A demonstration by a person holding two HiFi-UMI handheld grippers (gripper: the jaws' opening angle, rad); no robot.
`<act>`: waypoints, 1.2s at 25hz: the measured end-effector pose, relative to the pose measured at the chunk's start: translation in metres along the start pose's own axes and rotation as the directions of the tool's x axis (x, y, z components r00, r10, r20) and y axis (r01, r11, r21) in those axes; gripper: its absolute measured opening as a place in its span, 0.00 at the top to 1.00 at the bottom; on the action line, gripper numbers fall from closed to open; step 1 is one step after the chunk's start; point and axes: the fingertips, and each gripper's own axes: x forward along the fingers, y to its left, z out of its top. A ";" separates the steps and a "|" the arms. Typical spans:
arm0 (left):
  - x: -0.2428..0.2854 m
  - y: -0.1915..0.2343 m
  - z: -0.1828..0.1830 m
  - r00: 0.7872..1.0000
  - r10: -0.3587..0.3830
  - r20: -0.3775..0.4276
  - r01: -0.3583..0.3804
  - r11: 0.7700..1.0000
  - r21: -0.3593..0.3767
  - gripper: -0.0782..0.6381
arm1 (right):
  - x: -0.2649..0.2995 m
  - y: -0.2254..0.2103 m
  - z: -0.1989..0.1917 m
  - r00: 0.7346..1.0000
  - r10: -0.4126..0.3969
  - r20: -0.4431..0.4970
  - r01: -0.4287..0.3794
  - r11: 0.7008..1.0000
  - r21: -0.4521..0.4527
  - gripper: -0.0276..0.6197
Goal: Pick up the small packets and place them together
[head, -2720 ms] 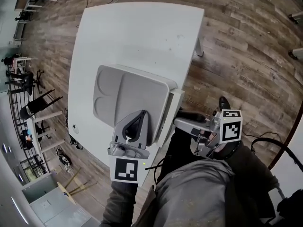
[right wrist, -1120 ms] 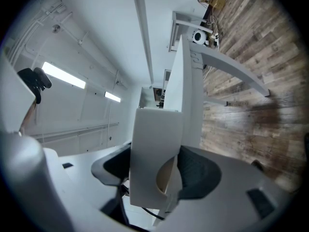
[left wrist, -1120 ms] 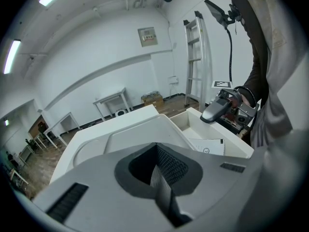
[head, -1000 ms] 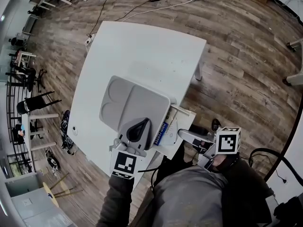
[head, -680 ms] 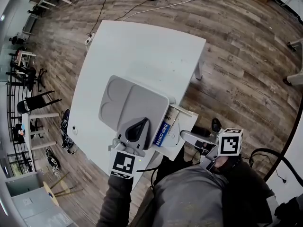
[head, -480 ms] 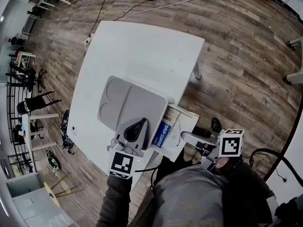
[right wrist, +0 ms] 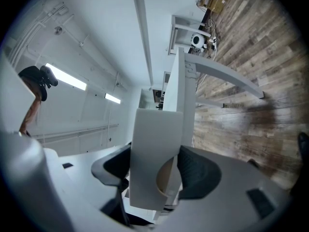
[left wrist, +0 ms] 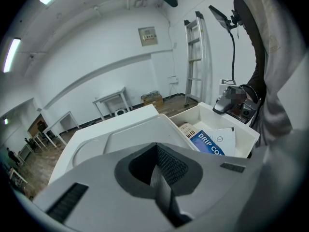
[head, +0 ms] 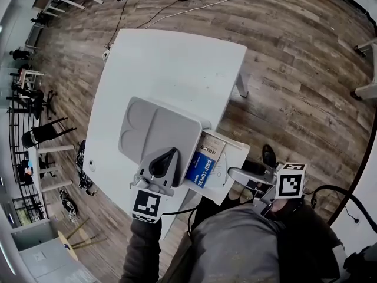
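A white drawer [head: 237,148] stands pulled out from the near edge of the white table [head: 177,58]. Inside it lie a blue "DRIP COFFEE" packet [head: 201,170] [left wrist: 210,143] and a pale packet [head: 211,146] behind it. My right gripper [head: 234,173] is shut on the drawer's front panel [right wrist: 154,139], which fills the space between its jaws [right wrist: 157,178]. My left gripper [head: 172,153] [left wrist: 159,178] is shut on nothing, over the near end of a grey compartment tray [head: 153,125] [left wrist: 130,132].
The grey tray lies on the table's near half, its two round wells at the left. The person's lap and legs are just below the drawer. Wooden floor [head: 294,69] surrounds the table; a ladder [left wrist: 195,57] and other tables stand farther off.
The drawer has slid out toward the person with my right gripper on its front, uncovering the blue packet and the pale one. My left gripper stays shut over the tray.
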 end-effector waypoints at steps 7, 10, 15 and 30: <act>0.000 0.006 -0.002 1.000 -0.002 -0.002 0.002 1.000 -0.001 0.90 | -0.005 0.001 0.000 1.000 -0.001 0.008 0.001 1.000 0.000 0.48; -0.001 0.012 -0.002 1.000 -0.003 -0.003 0.003 1.000 -0.003 0.90 | -0.005 0.003 0.001 1.000 -0.002 0.008 0.002 1.000 0.000 0.48; -0.002 0.019 -0.002 1.000 -0.005 -0.005 0.005 1.000 -0.012 0.90 | -0.008 0.005 0.001 1.000 -0.005 0.013 0.005 1.000 0.002 0.48; -0.005 0.037 -0.003 1.000 -0.005 -0.015 0.004 1.000 -0.028 0.90 | -0.024 0.011 0.001 0.999 -0.006 0.037 0.006 1.000 0.006 0.48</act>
